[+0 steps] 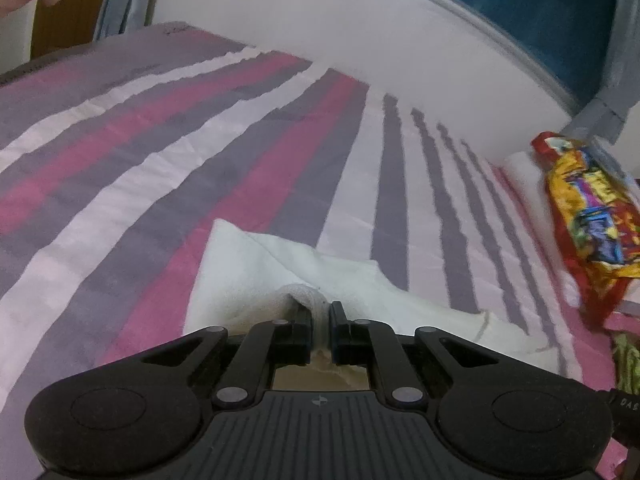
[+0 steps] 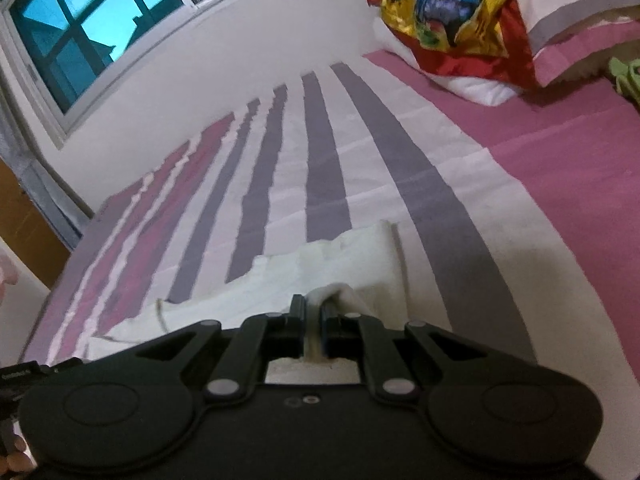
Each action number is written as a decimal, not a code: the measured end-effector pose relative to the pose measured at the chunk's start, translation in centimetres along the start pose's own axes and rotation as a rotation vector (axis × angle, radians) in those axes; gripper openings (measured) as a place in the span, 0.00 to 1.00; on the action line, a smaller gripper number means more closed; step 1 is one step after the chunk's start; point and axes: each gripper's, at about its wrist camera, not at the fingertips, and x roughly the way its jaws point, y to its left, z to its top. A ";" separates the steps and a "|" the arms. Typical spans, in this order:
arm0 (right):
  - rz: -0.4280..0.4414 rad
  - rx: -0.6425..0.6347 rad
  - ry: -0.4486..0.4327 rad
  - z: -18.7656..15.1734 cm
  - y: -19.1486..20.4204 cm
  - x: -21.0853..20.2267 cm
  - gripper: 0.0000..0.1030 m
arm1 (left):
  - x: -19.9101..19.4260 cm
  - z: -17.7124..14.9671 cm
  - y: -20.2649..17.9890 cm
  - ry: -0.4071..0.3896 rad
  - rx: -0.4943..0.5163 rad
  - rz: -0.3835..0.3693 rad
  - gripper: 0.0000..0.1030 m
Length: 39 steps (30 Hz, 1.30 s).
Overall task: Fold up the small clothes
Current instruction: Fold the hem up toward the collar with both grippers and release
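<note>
You hold 1 white cloth (image 1: pixel 256 264) by 2 corners
Your left claw (image 1: pixel 320 312) and right claw (image 2: pixel 313 308) each pinch it, over the striped bed (image 1: pixel 120 140)

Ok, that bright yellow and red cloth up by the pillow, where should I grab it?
Take the yellow and red cloth at its loose red edge hanging over the pillow, coming in from the open bed side. It is bunched in a heap, and both grippers are currently shut on the white garment.

A bed (image 1: pixel 120 152) with a sheet in pink, grey and white stripes fills most of both views. Behind it stands a plain white wall (image 1: pixel 320 20). Above the wall is a window (image 2: pixel 76 36) with a white frame; its glass looks dark blue. A brown wooden panel (image 1: pixel 68 12) stands by the bed's far corner.
</note>
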 end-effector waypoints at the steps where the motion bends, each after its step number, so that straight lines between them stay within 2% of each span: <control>1: -0.006 0.003 0.010 0.1 -0.1 0.8 0.08 | 0.7 0.2 0.0 0.017 -0.001 0.005 0.09; 4: -0.012 0.054 0.043 0.6 -1.0 3.0 0.10 | 2.5 0.7 0.1 0.057 -0.030 0.018 0.09; 7: -0.019 0.078 0.040 1.1 -1.3 4.0 0.15 | 3.2 1.5 -0.1 0.072 -0.045 0.011 0.09; 9: -0.034 0.040 0.025 1.8 -0.7 4.2 0.23 | 3.2 2.0 -0.4 0.076 -0.047 0.006 0.09; 14: -0.063 -0.030 -0.005 3.3 0.4 4.0 0.25 | 2.9 3.0 -0.3 0.094 -0.068 -0.017 0.09; 18: -0.079 -0.103 -0.036 3.2 1.4 2.7 0.33 | 2.9 3.4 0.7 0.119 -0.119 -0.028 0.11; 19: -0.076 -0.123 -0.038 3.1 1.6 2.4 0.33 | 3.0 3.4 0.8 0.127 -0.108 -0.015 0.25; 20: -0.077 -0.154 -0.038 2.7 1.9 2.2 0.34 | 3.0 3.6 0.9 0.129 -0.094 0.004 0.55; 22: -0.083 -0.226 -0.027 1.9 2.7 2.2 0.34 | 2.2 4.0 1.2 0.084 -0.097 0.026 0.81; 24: -0.096 -0.275 -0.003 0.9 3.3 2.7 0.34 | 1.5 4.7 1.0 0.041 -0.070 0.040 0.81; 28: -0.135 -0.305 0.033 -0.2 3.4 4.0 0.32 | 0.5 5.2 0.6 0.044 -0.016 0.016 0.81; 31: -0.159 -0.283 -0.060 0.0 3.4 2.6 0.33 | 0.3 3.2 -0.9 0.070 0.121 0.006 0.81; 33: -0.114 -0.312 -0.064 0.0 4.1 2.1 0.33 | 0.9 1.4 -1.6 0.102 0.184 -0.003 0.81; 35: -0.087 -0.338 -0.024 -0.4 4.5 2.6 0.32 | 1.9 0.2 -2.0 0.131 0.194 0.007 0.81; 37: -0.114 -0.363 0.014 -0.9 4.4 3.6 0.32 | 2.5 -0.3 -2.1 0.101 0.198 0.040 0.81; 39: -0.158 -0.353 -0.027 -0.9 3.7 3.6 0.34 | 3.1 -0.3 -2.4 0.064 0.240 0.090 0.81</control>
